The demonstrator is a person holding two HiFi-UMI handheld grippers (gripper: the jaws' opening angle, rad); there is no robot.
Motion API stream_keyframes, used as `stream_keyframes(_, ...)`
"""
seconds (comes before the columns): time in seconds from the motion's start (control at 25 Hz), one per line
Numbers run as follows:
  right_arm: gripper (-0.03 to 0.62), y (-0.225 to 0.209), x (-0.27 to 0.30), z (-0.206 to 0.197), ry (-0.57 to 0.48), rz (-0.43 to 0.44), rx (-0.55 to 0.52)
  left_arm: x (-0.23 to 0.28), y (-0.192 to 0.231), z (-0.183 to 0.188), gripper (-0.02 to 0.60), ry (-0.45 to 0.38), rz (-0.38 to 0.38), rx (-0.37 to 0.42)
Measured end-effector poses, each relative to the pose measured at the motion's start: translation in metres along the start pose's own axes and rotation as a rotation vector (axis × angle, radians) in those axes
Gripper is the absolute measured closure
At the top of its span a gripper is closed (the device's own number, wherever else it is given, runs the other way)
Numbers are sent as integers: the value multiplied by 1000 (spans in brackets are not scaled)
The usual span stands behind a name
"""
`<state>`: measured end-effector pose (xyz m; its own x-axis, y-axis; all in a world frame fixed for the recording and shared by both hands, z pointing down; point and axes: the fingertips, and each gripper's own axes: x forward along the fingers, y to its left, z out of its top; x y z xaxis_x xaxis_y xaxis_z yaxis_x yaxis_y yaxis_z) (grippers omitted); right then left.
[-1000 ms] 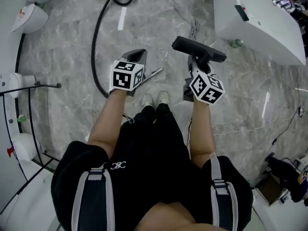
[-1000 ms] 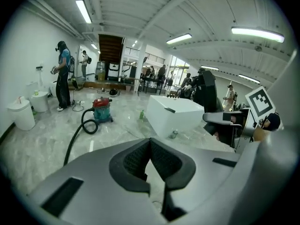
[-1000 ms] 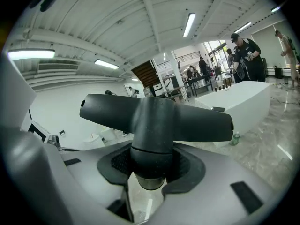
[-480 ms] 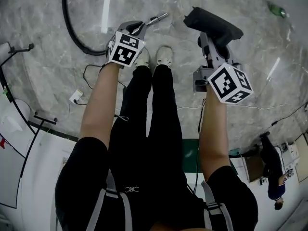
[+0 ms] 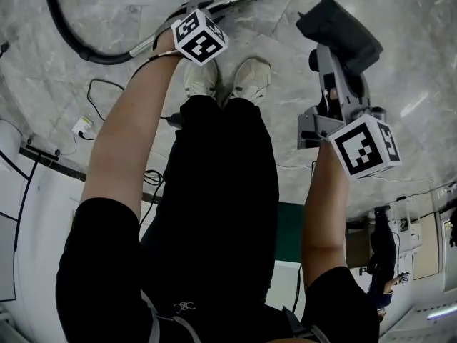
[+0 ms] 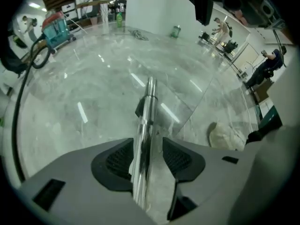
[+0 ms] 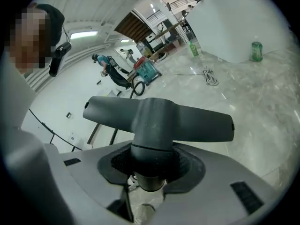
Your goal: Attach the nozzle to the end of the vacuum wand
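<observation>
Your left gripper (image 6: 146, 158) has just been opening its jaws, and the chrome vacuum wand (image 6: 149, 102) is lying loosely between the spread pads. Your right gripper (image 7: 151, 165) is clamping the black nozzle (image 7: 159, 118) by its neck, right of the wand's end and not touching it.

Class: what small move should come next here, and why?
Probably close the left gripper on the wand: its fingers have just been opening with the wand loose between them, and the nozzle in the right gripper is not yet at the wand's free end.
</observation>
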<state>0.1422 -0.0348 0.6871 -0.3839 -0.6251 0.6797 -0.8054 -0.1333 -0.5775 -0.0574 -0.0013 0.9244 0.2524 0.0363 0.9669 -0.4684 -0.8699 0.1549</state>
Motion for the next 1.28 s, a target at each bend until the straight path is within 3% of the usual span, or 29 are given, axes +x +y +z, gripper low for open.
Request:
stream_keyframes(0.2,425,-14,23,-10,-4,12,12,45,6,-17,400,73,40,106)
stream_keyframes(0.32,425,-13,36,-3,-23,25,25,52,9,-25,396,109,47,121)
stream_keyframes(0.44,425,-9,35,13,-45,20,43,39,-1,-20,403,115,-28,124)
stream_keyframes(0.64,425,8,10,37,-81,21,74,-38,-23,6,403,-32,-106,154)
stream_keyframes(0.92,425,50,-55,47,-90,36,107,-180,-72,32,403,-237,-142,212)
stream_keyframes(1.12,425,65,-57,50,-100,81,137,-200,-83,39,403,-263,-166,248)
stream_keyframes(1.28,425,82,-58,48,-70,150,100,-207,-90,36,403,-264,-165,259)
